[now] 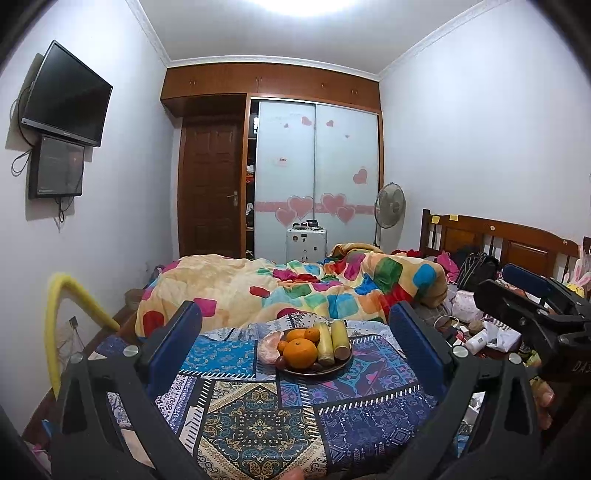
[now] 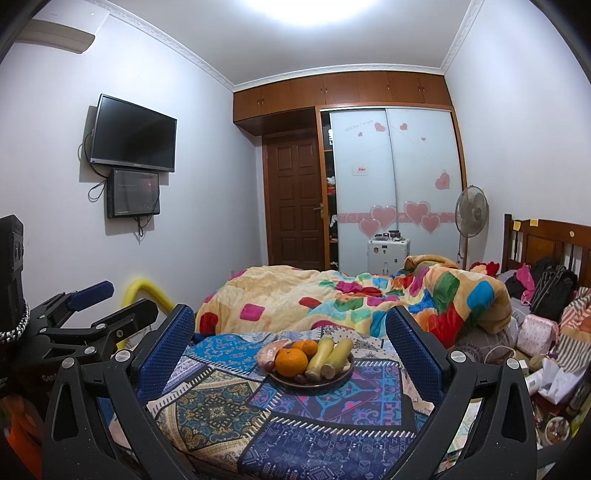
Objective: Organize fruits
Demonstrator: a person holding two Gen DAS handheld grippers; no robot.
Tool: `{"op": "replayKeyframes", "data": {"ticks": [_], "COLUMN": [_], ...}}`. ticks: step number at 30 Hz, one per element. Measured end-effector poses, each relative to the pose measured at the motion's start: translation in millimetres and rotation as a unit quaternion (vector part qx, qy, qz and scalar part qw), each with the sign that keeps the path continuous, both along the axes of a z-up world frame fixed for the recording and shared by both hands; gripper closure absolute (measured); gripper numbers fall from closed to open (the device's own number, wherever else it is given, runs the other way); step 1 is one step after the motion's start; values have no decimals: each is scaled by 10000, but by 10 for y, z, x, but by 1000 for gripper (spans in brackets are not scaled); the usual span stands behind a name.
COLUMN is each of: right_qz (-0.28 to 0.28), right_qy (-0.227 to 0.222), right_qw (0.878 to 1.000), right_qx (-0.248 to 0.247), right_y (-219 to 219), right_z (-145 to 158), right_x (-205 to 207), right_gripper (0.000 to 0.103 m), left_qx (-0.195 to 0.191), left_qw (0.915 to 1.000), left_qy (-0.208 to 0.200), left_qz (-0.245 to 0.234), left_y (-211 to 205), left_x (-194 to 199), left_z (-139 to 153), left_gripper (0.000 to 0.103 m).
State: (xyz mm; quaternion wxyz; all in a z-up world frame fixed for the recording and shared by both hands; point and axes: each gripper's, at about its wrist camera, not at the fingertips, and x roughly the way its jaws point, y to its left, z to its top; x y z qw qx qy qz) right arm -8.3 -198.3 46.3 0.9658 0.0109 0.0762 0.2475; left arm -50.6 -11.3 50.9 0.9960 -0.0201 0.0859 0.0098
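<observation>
On patchwork cloth (image 1: 258, 417): plate (image 1: 314, 370) | fruits (image 1: 300, 353) overlapping | small dark pieces unclear

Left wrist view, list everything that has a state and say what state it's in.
left gripper: open, empty
right gripper: open, empty
plate: loaded with fruit
door: closed
wardrobe: slid partly open at left
TV: off

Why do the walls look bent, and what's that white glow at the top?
Left wrist view: fisheye lens bows the walls, dark corners; ceiling light blown out white; plate of fruit sharp.
Right wrist view: same curving; same light glares; yellow tube slightly soft.
</observation>
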Motion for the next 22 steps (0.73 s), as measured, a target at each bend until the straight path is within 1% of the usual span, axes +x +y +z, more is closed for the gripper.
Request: {"op": "replayKeyframes", "data": {"ticks": [15,22], "right_qz": [-2,3], "right_qy": [-1,37], "right_qw": [10000,10000], "right_qx": [-5,17], "right_y": [-3,-47], "right_z": [-5,-5], "right_x": [2,37], "right_gripper": [0,0], "left_qx": [126,63], "left_qw": [9999,9999], "left_qy": [-33,-10], "left_qz": [-86,-90], "left_y": [-40,-26], "left_x": [-29,-28], "left_z": [10,4], "left_gripper": [0,0]}}
